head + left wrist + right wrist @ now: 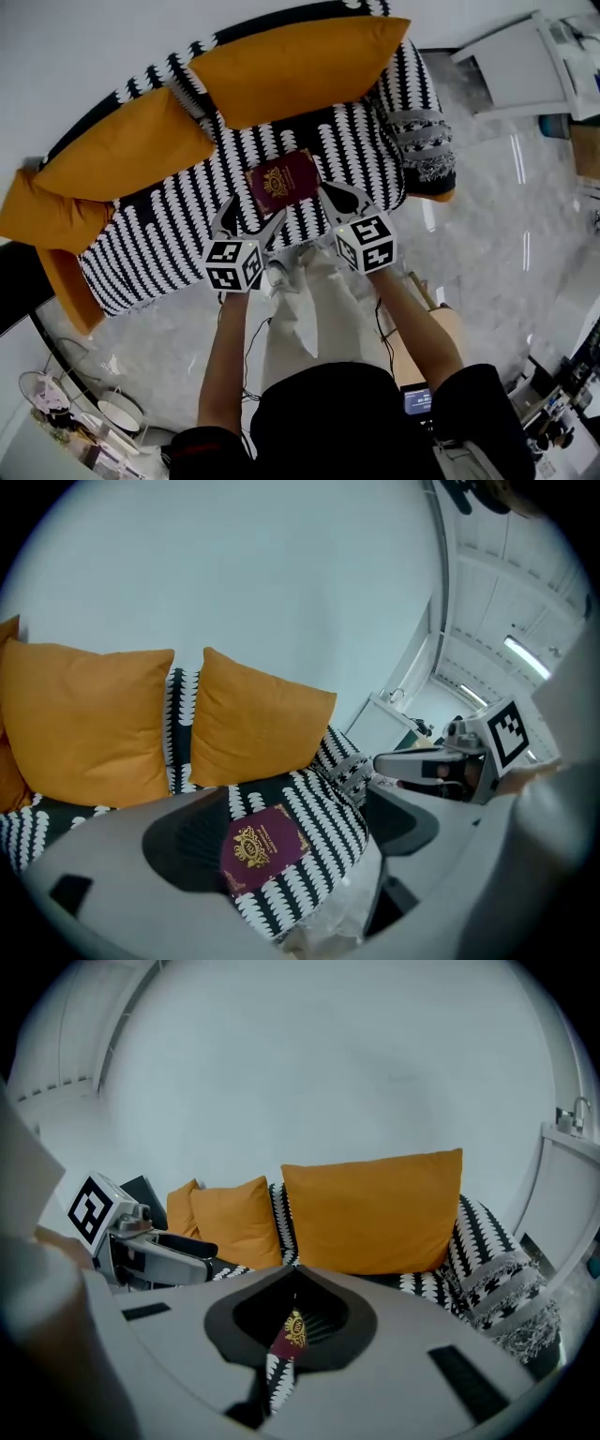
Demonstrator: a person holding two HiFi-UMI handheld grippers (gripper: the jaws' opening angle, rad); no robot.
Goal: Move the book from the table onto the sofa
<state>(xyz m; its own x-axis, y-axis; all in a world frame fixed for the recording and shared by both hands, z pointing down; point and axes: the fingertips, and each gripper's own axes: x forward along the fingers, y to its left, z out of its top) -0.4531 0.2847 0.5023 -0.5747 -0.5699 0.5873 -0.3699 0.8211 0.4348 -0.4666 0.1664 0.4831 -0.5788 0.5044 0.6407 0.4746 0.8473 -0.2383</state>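
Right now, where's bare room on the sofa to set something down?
Free: sofa seat left of the book, up to the end cushion; narrower strip right of it, before the grey throw. Back is crowded: orange cushions.

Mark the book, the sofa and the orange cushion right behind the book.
book (282, 180), head view, centre of its maroon cover
sofa (169, 239), head view, bare patterned seat left of the book
cushion (300, 66), head view, middle of its orange face

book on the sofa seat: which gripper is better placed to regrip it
Left, probably: the left gripper has its jaws apart, with the book in line between them; the right gripper is shut and would need opening.
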